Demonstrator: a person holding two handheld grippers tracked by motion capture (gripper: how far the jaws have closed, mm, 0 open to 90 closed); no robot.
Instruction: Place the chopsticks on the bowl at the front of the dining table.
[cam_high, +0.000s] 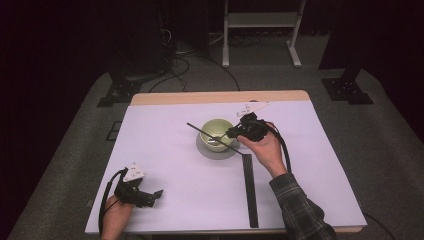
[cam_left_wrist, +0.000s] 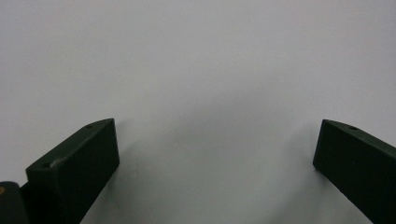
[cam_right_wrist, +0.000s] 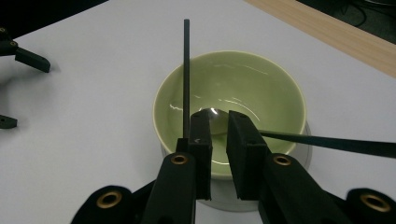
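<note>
the green bowl (cam_high: 217, 132) is sitting on a grey saucer (cam_high: 216, 150) near the middle of the white sheet (cam_high: 165, 165) that is covering the table, with bare sheet lying open on every side of it, widest toward the person's left. a strip of wooden table edge (cam_high: 220, 97) is showing beyond the bowl, and past that a grey floor and a white frame (cam_high: 262, 30) in a dark room. just beside the bowl on the person's right, a flat black strip (cam_high: 249, 189) is running toward the near table edge. the right gripper (cam_right_wrist: 219, 128) is hanging over the bowl's near rim, its jaws standing a narrow gap apart; a thin black stick (cam_right_wrist: 187, 77) is crossing the bowl and lying against the outer side of one jaw, though whether it is actually being pinched cannot be told. well away from the bowl, near the table's front corner, the left gripper (cam_left_wrist: 215, 158) is resting over bare sheet with jaws spread wide and holding nothing
</note>
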